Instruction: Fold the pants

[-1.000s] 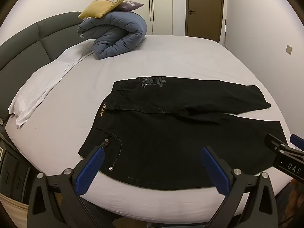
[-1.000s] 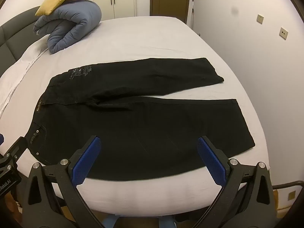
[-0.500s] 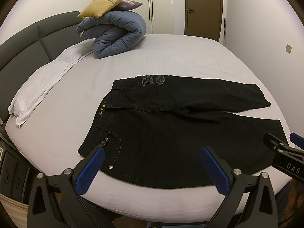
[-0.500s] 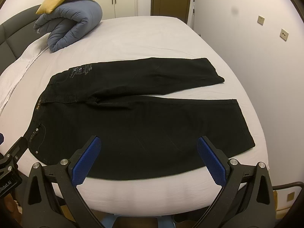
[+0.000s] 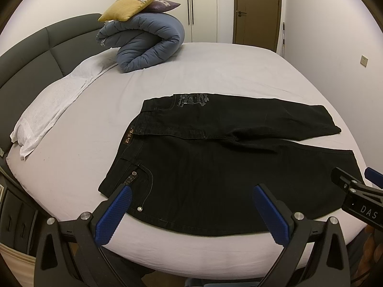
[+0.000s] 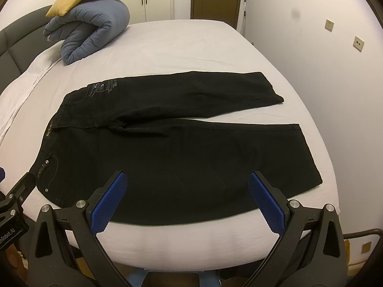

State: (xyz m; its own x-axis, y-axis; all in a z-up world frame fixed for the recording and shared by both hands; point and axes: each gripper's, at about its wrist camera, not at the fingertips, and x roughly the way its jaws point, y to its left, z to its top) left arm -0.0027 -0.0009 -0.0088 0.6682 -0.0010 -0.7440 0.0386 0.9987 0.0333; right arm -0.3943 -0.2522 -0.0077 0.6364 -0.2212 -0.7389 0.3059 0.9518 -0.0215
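Black pants (image 6: 172,153) are laid flat on the bed (image 6: 182,47), long axis crosswise, waistband left, legs right, just ahead of the wide-spread, empty left claw (image 5: 190,192) and right claw (image 6: 186,179).

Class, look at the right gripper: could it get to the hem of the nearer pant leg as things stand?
Probably yes. The right gripper is open and empty, the hem lies flat on the bed, and nothing sits between them.

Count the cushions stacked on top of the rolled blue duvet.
2. A yellow cushion lies on top of the rolled blue duvet; a purple cushion sits just behind it, partly covered. More could be hidden behind.
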